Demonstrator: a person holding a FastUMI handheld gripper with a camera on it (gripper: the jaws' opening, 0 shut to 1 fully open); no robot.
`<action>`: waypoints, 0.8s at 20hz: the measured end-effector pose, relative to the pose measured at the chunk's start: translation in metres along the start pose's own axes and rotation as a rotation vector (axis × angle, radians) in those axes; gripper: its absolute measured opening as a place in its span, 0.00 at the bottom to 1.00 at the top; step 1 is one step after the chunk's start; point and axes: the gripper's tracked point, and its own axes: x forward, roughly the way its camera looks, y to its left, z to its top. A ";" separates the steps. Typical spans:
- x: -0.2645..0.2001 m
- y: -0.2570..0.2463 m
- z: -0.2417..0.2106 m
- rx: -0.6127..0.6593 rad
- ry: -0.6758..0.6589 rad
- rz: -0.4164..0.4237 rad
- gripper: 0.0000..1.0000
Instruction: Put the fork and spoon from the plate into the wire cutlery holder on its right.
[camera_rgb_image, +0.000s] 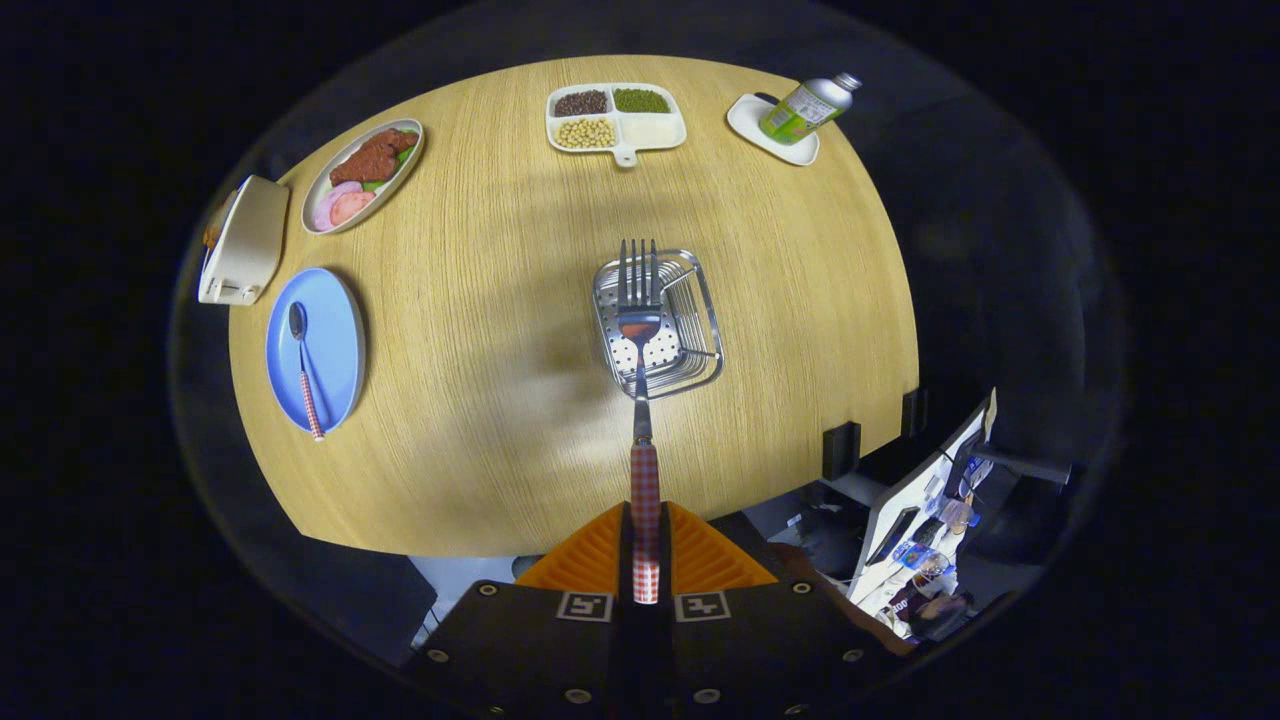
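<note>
Clamped on the fork (640, 330) by the gripper (646, 540); best lowered tines-first, centred over the wire cutlery holder (690, 340).

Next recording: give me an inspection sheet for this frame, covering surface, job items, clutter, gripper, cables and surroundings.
Surface: round light wooden table, bare at its centre.
Job's things: metal fork with red-checked handle held over the wire cutlery holder, tines pointing away; matching spoon still lying on the blue round plate, left of the holder.
Clutter: oval dish of meat and vegetables; white divided tray of beans; green-labelled bottle lying on a small white dish; cream toaster-like box.
Gripper: gripper shut on the fork's handle.
Cables: nothing seen.
Surroundings: dark booth; a desk with mixed items beyond the table's edge.
</note>
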 end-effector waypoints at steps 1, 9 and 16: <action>0.000 -0.002 0.001 0.000 0.025 -0.004 0.08; 0.021 -0.005 0.001 -0.018 0.284 -0.001 0.08; 0.035 0.005 0.026 -0.019 0.419 0.033 0.08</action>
